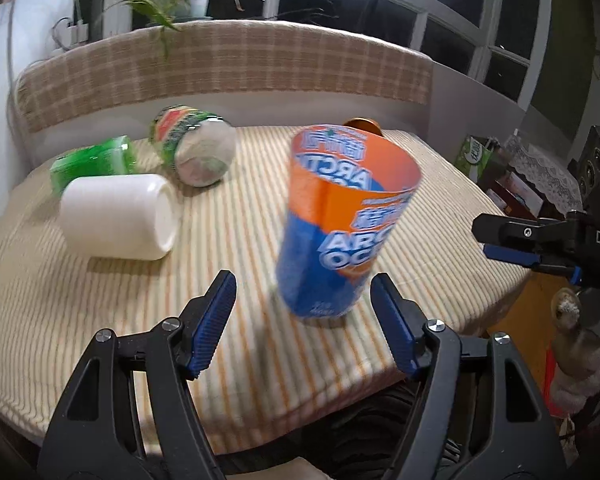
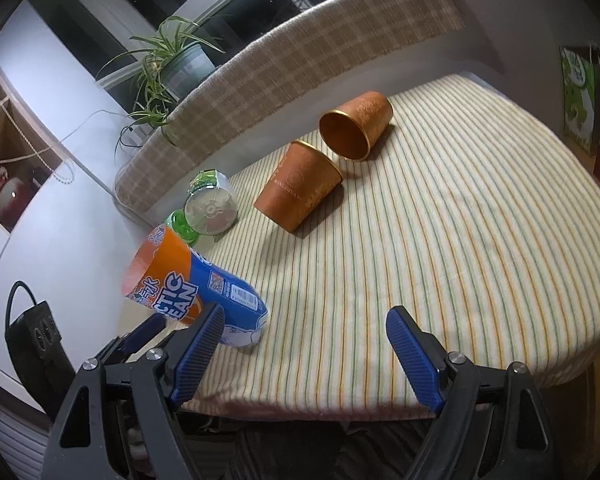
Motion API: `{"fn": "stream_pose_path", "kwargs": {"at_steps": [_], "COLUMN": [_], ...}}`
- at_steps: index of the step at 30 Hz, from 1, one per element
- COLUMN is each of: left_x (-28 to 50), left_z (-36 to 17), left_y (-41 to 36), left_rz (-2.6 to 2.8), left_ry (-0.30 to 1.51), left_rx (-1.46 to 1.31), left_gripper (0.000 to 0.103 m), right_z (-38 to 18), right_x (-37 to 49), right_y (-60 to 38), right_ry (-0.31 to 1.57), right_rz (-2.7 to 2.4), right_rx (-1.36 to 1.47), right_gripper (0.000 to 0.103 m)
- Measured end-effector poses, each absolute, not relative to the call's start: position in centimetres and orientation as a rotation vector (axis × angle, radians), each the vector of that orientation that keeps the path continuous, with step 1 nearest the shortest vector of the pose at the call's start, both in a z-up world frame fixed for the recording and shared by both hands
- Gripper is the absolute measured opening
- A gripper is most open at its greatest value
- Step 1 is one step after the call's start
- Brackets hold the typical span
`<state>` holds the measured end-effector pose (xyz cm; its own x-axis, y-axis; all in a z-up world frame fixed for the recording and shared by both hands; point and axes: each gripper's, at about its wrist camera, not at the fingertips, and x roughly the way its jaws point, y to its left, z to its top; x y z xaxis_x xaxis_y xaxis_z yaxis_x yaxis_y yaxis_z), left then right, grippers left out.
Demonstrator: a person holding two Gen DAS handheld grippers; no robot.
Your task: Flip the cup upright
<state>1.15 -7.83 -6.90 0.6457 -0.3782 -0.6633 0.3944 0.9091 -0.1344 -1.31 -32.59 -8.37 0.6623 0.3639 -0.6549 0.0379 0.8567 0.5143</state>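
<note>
Blue-padded left hand-held gripper is spread wide, released, flanking the orange-blue cup, which stands tilted, mouth up, near the striped bench front edge. Right hand-held gripper also released. Cup looks thin, light, crushable: grip mid-wall gently.

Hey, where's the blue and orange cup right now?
The blue and orange cup stands mouth-up between the open left gripper fingers, near the table's front edge; in the right wrist view it is at lower left.
</note>
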Motion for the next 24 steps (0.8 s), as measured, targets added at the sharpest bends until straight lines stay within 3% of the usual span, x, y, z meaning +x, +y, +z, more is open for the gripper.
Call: {"fn": "stream_pose_path", "kwargs": {"at_steps": [14,24], "left_x": [0.2,-0.1], "left_z": [-5.8,-2.4], "left_y": [-2.9,-1.6], "left_rz": [-0.287,-0.165], "left_ry": [0.661,0.460], "left_rx": [-0.018,-0.042], "left_gripper": [0.072,0.072], "right_z": [-6.6,-5.0], "right_x": [-1.0,-2.1], "right_y": [-30.7,-29.3], "right_ry": [0.738,0.613], "right_rz": [0.128,0.084], "right_rx": [0.306,0.189], "right_gripper": [0.086,0.087]}}
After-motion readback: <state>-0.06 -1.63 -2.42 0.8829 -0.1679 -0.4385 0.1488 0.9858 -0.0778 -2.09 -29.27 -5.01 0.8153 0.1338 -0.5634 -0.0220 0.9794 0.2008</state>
